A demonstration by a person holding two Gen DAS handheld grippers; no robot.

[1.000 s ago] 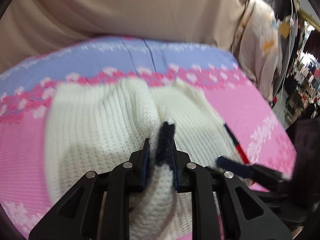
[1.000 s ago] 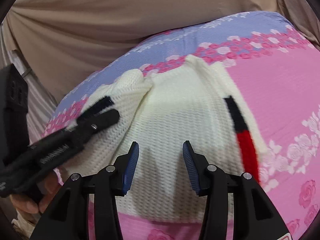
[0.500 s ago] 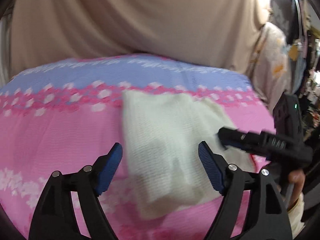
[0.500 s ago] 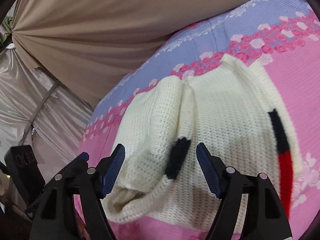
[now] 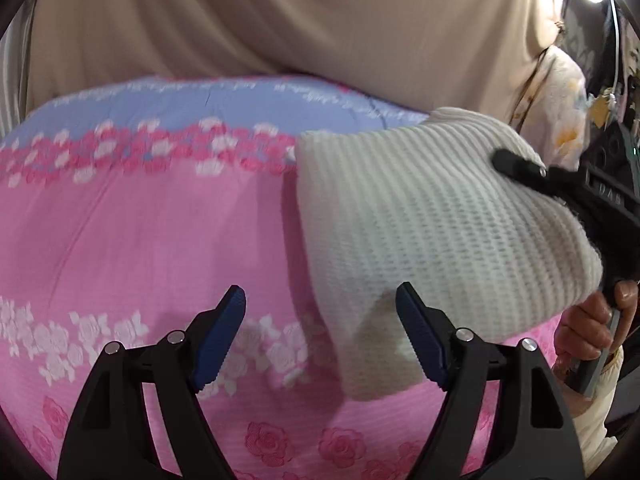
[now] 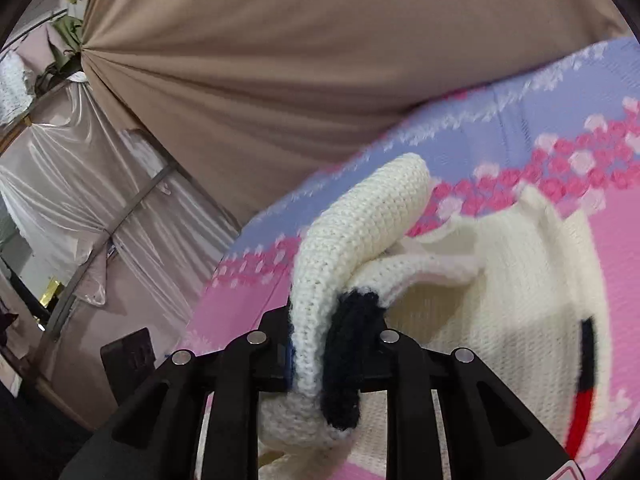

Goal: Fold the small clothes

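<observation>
A small cream knit sweater (image 5: 432,232) lies on the pink floral bedspread (image 5: 152,248), at the right in the left wrist view. My left gripper (image 5: 320,336) is open and empty, just in front of the sweater's near left edge. My right gripper (image 6: 332,344) is shut on a sleeve of the sweater (image 6: 352,240), at its black cuff (image 6: 348,360), and holds it lifted over the sweater's body (image 6: 520,320). A black and red stripe (image 6: 584,392) shows at the right hem. In the left wrist view the right gripper (image 5: 520,168) rests on the raised sweater.
A beige curtain (image 6: 320,60) hangs behind the bed. A blue band of the bedspread (image 5: 200,100) runs along the far side. Silvery drapes (image 6: 80,184) and a black box (image 6: 128,360) stand at the left beyond the bed edge. A hand (image 5: 592,328) holds the right gripper's handle.
My left gripper let go of the sleeve, opened and drew back left. My right gripper closed on the black-cuffed sleeve and lifted it over the sweater.
</observation>
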